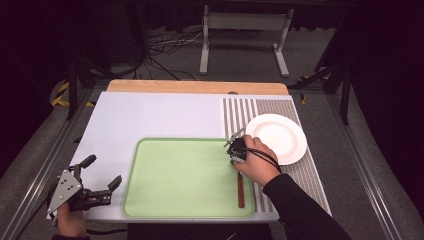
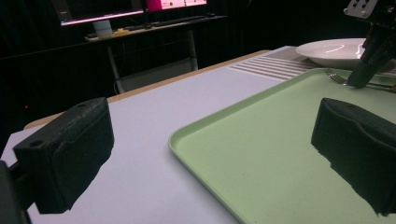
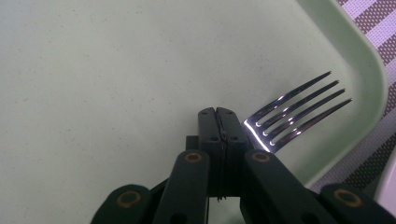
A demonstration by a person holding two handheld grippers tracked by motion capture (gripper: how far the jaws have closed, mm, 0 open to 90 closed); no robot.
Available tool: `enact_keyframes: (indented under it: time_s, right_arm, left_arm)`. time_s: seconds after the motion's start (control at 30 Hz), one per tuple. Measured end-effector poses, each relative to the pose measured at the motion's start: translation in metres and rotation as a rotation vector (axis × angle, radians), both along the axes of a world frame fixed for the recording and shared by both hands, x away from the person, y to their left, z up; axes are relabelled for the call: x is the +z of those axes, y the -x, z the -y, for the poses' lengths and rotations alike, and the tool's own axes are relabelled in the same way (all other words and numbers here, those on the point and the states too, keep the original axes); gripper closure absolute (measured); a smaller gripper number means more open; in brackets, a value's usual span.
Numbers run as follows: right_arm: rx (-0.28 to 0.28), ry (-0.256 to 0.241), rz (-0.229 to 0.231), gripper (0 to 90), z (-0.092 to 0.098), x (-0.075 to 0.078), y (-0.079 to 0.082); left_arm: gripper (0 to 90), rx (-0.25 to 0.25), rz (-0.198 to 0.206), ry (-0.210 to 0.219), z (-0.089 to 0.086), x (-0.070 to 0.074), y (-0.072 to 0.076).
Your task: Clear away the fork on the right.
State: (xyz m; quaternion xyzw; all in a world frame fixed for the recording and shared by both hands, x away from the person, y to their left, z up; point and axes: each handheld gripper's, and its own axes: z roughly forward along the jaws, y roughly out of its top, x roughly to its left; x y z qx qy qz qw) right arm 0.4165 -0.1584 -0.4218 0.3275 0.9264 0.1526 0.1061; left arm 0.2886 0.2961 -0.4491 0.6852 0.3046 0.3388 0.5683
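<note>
We clamp our right gripper (image 3: pixel 218 122) shut on the fork (image 3: pixel 299 112) at the green tray's (image 1: pixel 150 200) right edge, likely to lift it; our left gripper (image 1: pixel 102 175) waits wide open, empty

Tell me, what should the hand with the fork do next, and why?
Probably lift the fork a little and carry it toward the white plate. The right gripper is shut on the fork's neck, its tines sit low over the green tray, and the plate lies just beyond the tray's right edge.
</note>
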Motion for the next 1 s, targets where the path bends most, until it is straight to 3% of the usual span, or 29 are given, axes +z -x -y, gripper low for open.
enact_keyframes:
  time_s: [0.17,0.23,0.3,0.4,0.43,0.47,0.53,0.6,0.67,0.77,0.9,1.0]
  right_arm:
    - [0.002,-0.025,0.009,90.0,0.0,0.002,0.003]
    - [0.013,-0.059,0.022,85.1,0.0,0.007,0.005]
    - [0.031,-0.097,0.057,76.6,0.001,0.016,0.009]
    - [0.062,-0.162,0.123,55.7,0.003,0.028,0.014]
    - [0.074,-0.192,0.147,47.1,0.003,0.031,0.015]
    - [0.072,-0.266,0.168,37.6,0.005,0.037,0.019]
    - [0.072,-0.294,0.179,35.1,0.006,0.04,0.021]
    - [0.112,-0.323,0.214,29.2,0.01,0.045,0.024]
    - [0.142,-0.311,0.25,25.6,0.016,0.051,0.027]
    - [0.16,-0.309,0.258,21.7,0.02,0.053,0.031]
    - [0.169,-0.358,0.283,15.0,0.031,0.054,0.04]
    - [0.161,-0.427,0.307,12.6,0.041,0.055,0.047]
  left_arm:
    - [0.0,0.0,0.001,0.003,0.0,0.0,0.0]
    - [0.0,0.0,0.0,0.004,0.0,0.0,0.0]
    - [0.0,0.0,0.0,0.005,0.0,0.0,0.0]
    - [0.0,0.001,0.0,0.005,0.0,0.0,0.0]
    - [0.0,0.001,0.0,0.005,0.0,0.0,0.0]
    - [0.0,0.002,0.001,0.006,0.0,0.0,0.0]
    - [0.0,0.003,0.003,0.006,0.0,0.0,0.0]
    - [0.0,0.003,0.001,0.005,0.0,0.0,0.0]
    - [0.0,0.006,0.001,0.007,0.0,0.0,0.0]
    - [0.0,0.004,0.002,0.004,0.0,0.0,0.0]
    - [0.0,0.005,0.005,0.007,0.0,0.0,0.0]
    - [0.0,0.004,0.003,0.005,0.0,0.001,0.001]
